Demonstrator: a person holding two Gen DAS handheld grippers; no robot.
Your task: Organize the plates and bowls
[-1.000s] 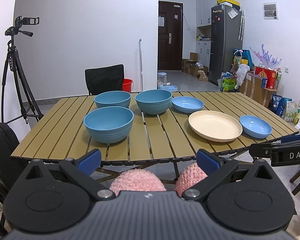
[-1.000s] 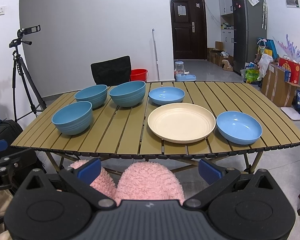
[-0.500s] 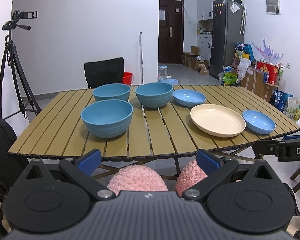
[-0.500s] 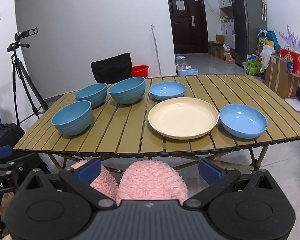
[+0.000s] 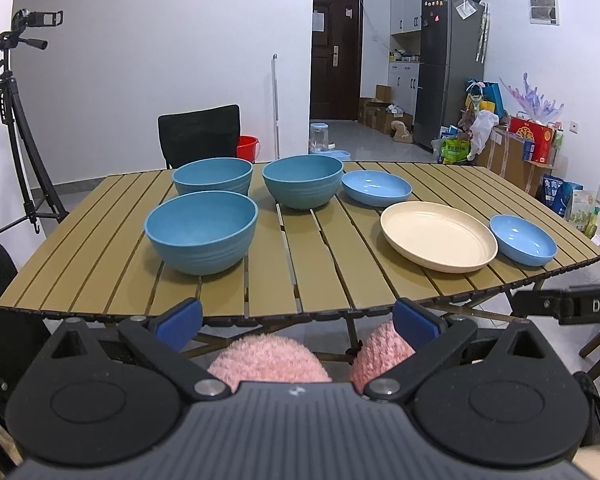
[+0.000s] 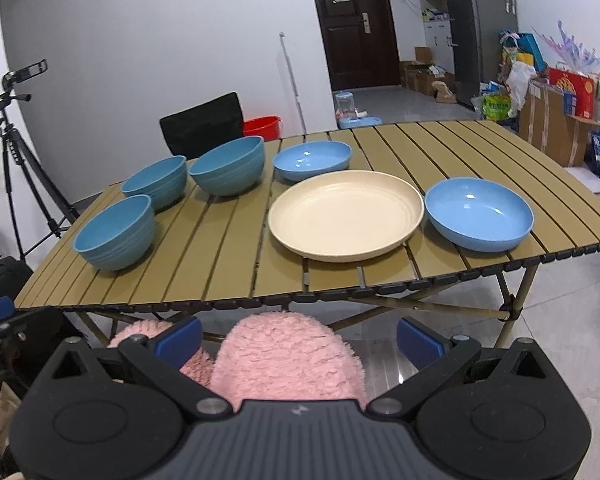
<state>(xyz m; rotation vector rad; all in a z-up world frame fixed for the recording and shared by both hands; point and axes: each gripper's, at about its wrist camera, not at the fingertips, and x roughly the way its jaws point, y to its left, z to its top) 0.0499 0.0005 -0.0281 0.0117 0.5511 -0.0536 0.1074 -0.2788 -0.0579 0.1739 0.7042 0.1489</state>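
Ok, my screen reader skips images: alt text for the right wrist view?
A slatted table holds three deep blue bowls at left, a cream plate and two shallow blue dishes. The open right gripper hovers before its near edge, empty.

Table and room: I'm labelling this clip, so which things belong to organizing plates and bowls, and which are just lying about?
Job:
three deep blue bowls
two shallow blue dishes
cream plate

Lying about:
camera tripod
black chair
red bucket
fridge
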